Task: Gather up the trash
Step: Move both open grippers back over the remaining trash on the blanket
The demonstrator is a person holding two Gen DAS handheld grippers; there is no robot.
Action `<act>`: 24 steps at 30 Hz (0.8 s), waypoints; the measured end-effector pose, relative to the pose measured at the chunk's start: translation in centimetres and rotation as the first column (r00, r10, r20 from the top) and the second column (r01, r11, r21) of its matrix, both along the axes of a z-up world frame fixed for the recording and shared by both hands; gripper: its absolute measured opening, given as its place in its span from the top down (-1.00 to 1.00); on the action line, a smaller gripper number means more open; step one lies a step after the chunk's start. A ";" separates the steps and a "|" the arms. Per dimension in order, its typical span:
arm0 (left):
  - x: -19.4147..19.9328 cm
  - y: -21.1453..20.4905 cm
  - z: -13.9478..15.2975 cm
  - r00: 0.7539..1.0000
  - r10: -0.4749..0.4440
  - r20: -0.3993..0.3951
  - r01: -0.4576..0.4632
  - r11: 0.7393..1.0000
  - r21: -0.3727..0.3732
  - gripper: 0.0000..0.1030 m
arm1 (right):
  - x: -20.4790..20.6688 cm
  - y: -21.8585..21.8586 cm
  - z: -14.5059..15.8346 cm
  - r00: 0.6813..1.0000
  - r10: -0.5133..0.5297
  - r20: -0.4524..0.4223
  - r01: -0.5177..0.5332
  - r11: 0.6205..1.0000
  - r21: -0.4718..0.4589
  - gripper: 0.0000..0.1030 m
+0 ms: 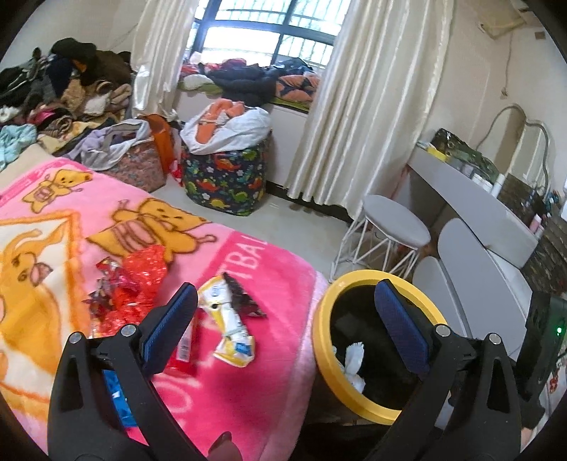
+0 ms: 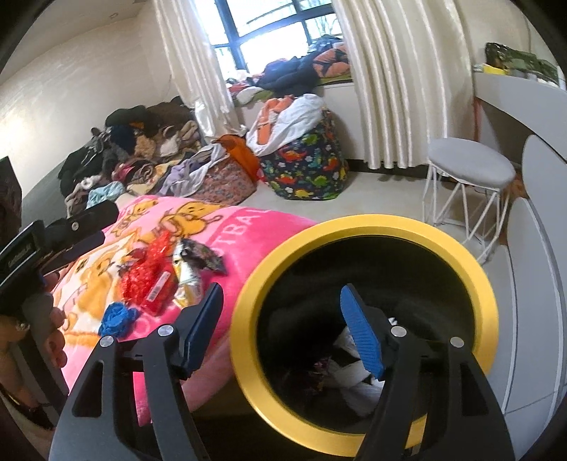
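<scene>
Gaping right tongs (image 2: 283,319) (empty), above bin (image 2: 365,230)

The left wrist camera looks forward and down over the pink blanket (image 1: 248,372), with the yellow bin (image 1: 320,326) at its right. The right wrist camera sits very close above that bin (image 2: 248,301). Both see blanket (image 2: 248,227), bin and window (image 1: 265,32).

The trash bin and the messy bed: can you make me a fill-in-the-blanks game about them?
The trash bin has a ____ rim.
The wrappers lie on a ____ blanket.
The right gripper holds ____.
The crumpled blue wrapper lies ____ the bin.

Missing words: yellow; pink; nothing; outside
</scene>
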State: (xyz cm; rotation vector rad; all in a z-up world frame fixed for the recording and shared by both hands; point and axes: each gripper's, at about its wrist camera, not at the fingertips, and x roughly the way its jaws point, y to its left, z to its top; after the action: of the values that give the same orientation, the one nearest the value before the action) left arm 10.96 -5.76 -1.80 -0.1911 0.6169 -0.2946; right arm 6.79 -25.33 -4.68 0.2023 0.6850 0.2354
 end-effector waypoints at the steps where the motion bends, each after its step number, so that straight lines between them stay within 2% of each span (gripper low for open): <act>1: -0.1 0.3 0.0 1.000 0.007 0.002 -0.007 1.000 -0.004 -0.78 | 0.0 0.3 0.0 1.000 0.007 0.001 -0.007 1.000 -0.002 -0.29; 16: -0.9 5.0 -0.3 0.994 0.107 -0.004 -0.107 0.994 -0.024 -0.78 | 0.8 4.7 0.5 0.994 0.110 0.002 -0.110 0.994 -0.015 -0.33; 24: -1.2 7.5 -1.0 0.987 0.161 -0.024 -0.162 0.986 -0.029 -0.78 | 2.2 7.4 0.7 0.986 0.166 0.010 -0.165 0.985 -0.056 -0.33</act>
State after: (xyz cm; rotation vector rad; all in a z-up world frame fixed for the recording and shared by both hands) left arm 9.73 1.71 -2.77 -0.2725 0.6150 -0.1455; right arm 8.98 -17.92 -3.97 0.0904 0.6936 0.3759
